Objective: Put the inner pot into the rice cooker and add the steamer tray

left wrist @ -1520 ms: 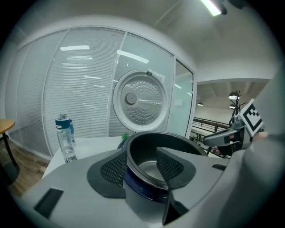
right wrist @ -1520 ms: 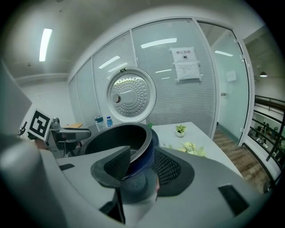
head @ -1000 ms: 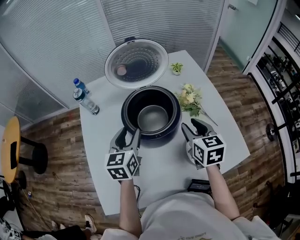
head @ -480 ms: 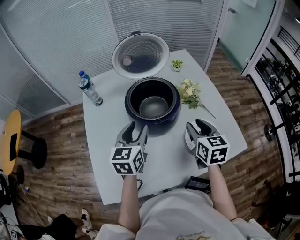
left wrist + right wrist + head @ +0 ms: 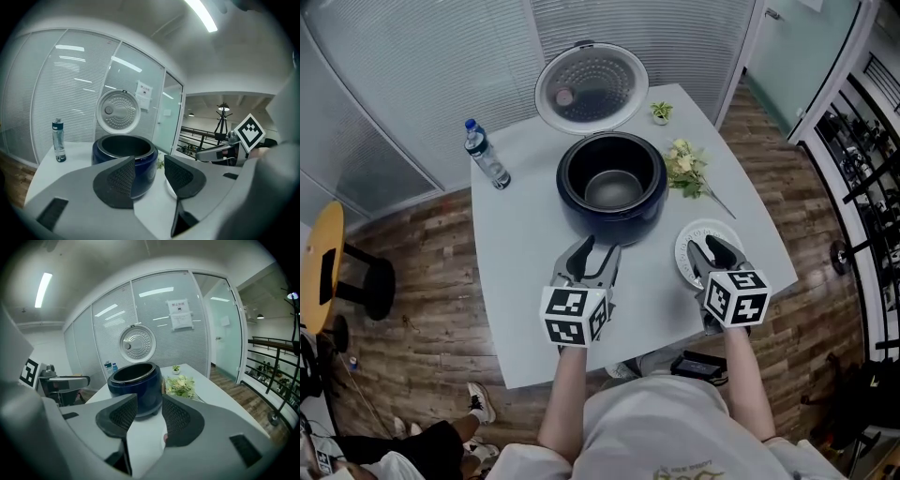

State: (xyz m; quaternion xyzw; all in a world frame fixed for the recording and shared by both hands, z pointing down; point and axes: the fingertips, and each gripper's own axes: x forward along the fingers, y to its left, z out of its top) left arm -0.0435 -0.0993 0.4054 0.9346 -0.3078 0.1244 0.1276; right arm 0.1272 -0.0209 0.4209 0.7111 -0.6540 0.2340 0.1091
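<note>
**Tools withdrawn, pot seated**

Left tool (image 5: 595,253) and right tool (image 5: 711,249) have pulled back from the rice cooker (image 5: 581,202), jaws apart and empty. Inner pot (image 5: 614,191) sits inside the cooker; steamer tray (image 5: 685,256), front-right of it under the right tool, looks next

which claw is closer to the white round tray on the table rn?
Right. The right claw is over the white round tray, jaws apart. The left claw is off to the tray's left, in front of the dark blue rice cooker.
</note>
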